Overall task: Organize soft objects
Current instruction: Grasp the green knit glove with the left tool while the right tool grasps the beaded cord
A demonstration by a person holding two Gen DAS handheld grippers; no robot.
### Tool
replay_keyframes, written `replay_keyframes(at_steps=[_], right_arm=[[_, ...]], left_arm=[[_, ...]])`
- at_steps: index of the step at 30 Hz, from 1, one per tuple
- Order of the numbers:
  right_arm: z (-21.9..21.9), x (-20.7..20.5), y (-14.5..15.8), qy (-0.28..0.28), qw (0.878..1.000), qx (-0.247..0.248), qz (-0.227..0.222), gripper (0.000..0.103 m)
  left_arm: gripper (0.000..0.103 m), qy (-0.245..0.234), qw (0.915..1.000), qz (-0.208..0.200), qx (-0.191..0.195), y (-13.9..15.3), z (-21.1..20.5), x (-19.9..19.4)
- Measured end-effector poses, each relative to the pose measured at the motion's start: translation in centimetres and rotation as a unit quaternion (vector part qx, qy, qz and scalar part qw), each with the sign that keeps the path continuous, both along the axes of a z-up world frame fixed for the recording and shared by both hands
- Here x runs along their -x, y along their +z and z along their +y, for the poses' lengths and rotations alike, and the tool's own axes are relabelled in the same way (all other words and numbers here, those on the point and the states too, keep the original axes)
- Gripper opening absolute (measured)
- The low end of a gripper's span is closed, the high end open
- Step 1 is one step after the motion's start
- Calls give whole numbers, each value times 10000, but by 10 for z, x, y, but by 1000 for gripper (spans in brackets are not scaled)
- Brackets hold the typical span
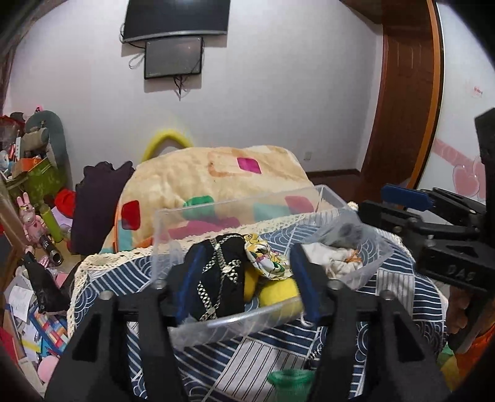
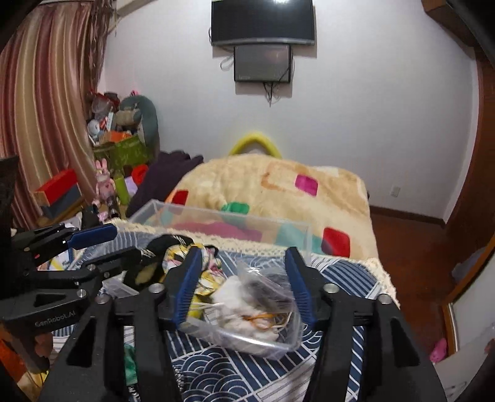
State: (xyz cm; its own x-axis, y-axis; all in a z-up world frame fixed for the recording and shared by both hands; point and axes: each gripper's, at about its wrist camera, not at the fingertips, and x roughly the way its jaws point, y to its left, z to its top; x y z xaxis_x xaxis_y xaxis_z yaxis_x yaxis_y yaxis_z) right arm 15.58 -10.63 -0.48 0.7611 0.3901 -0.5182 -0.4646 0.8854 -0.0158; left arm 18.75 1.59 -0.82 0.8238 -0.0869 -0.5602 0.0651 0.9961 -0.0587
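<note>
Straddling the clear plastic box of soft things, left claw and right claw both stand released, gripping nothing. Between the right's pads the crinkled clear bag overhangs the rim; a careless closing could snag it and tip the box off the blue patterned cloth.

White wall, mounted TV, striped curtain.

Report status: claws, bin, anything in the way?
Left claw open, right claw open, both empty. Clear bin on the blue cloth, holding black item, yellow item, bag. Nothing blocking.
</note>
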Motion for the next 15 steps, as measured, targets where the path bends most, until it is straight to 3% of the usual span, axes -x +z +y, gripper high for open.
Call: replay_keyframes(at_steps=[8,12,15], right_arm=[[2,35,10,171,9991,20,-394,57],[4,48,3,236,9985,107,-484,63],[4,56,-8,282,9986,189,-409,64]], left_arm=[[78,54,9996,-272,64,12,4,40],[95,47,9993,-356,-67,7,-1,61],[97,56,9992,-371,-114,-1,-6,74]])
